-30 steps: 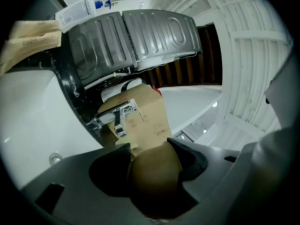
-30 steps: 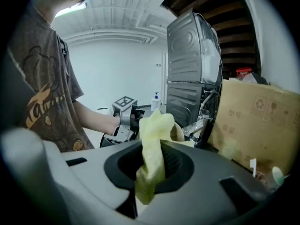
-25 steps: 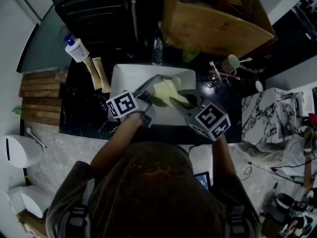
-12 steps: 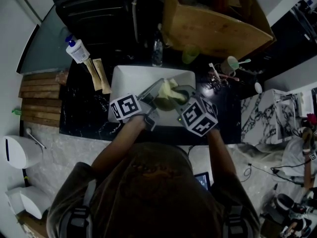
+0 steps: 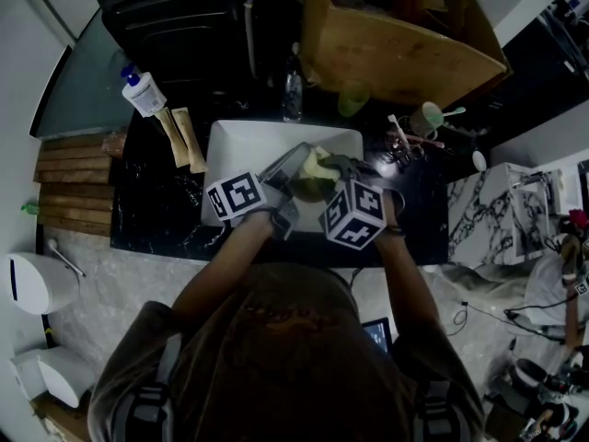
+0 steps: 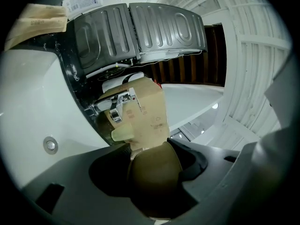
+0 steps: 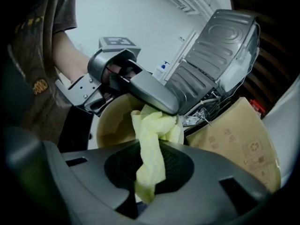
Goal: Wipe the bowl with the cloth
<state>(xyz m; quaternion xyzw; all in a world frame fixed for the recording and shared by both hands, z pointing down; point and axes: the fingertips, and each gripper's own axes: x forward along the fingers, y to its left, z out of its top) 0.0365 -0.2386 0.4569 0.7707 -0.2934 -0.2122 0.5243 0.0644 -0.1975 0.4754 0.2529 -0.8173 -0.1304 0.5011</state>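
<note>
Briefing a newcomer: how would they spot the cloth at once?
Find the white sink in the black counter; a tan bowl is held over it. The cloth is the crumpled pale yellow rag stuffed in that bowl, the only soft yellow thing.

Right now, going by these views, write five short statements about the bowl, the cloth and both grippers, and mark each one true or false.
1. The right gripper is shut on the yellow cloth. True.
2. The left gripper is empty. False: it grips the bowl.
3. The bowl is held over the white sink. True.
4. The cloth lies flat on the counter. False: it reaches from the right gripper into the bowl.
5. The blue-capped bottle stands right of the sink. False: it stands to the left.
</note>
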